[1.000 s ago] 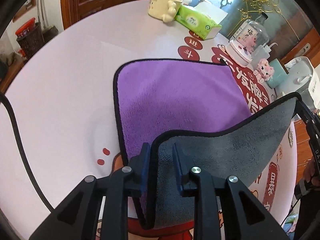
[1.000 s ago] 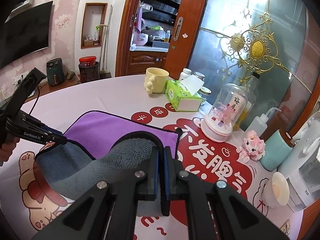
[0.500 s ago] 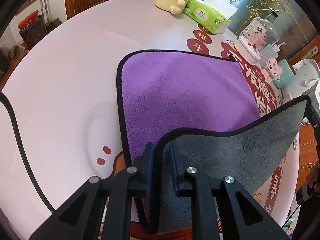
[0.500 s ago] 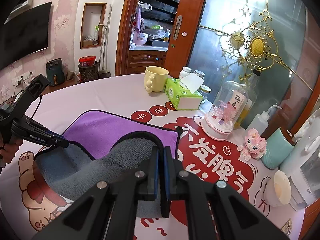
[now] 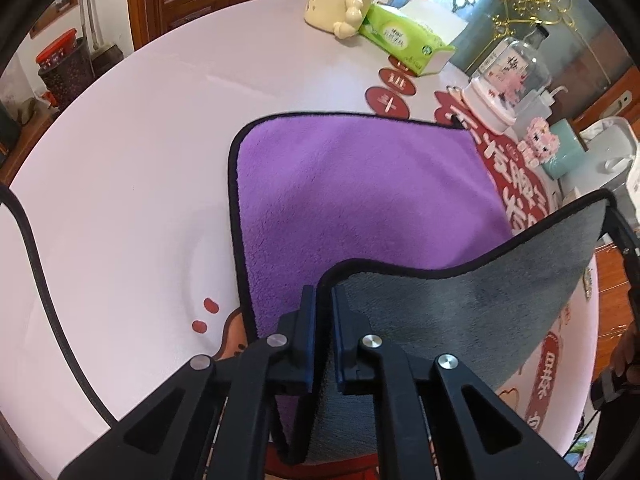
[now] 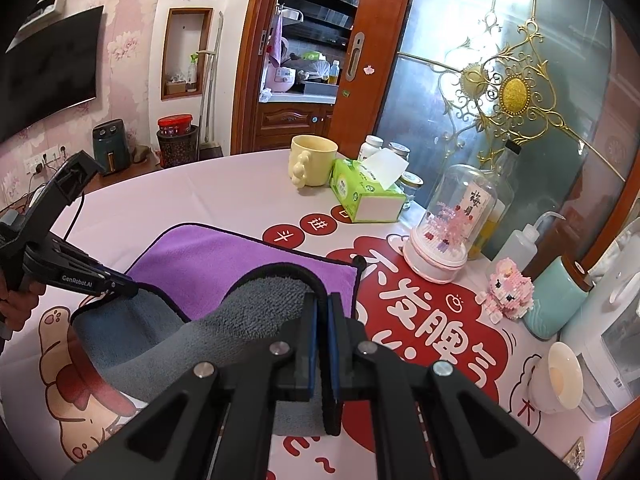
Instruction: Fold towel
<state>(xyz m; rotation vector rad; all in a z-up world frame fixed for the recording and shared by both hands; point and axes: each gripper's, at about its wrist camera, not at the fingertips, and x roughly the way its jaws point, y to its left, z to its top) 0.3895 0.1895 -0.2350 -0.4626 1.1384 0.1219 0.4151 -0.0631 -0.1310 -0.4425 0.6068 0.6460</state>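
Note:
A towel (image 5: 360,196), purple on top and grey underneath with a black hem, lies on the round table. Its near edge is lifted and curls over, grey side (image 5: 472,300) showing. My left gripper (image 5: 324,300) is shut on the towel's near left corner. My right gripper (image 6: 322,308) is shut on the near right corner, with the grey side (image 6: 240,320) sagging between the two. The left gripper also shows in the right wrist view (image 6: 124,286), pinching the hem. The towel's far half lies flat (image 6: 224,256).
At the table's far side stand a yellow mug (image 6: 310,160), a green tissue box (image 6: 366,196), a glass dome ornament (image 6: 448,232), a squeeze bottle (image 6: 520,240), a pink block figure (image 6: 506,286), a teal cup (image 6: 556,300) and a white bowl (image 6: 560,376). A black cable (image 5: 36,272) crosses the table's left.
Both grippers have carried the lifted near edge a little further toward the far side. The far half of the towel has stayed flat.

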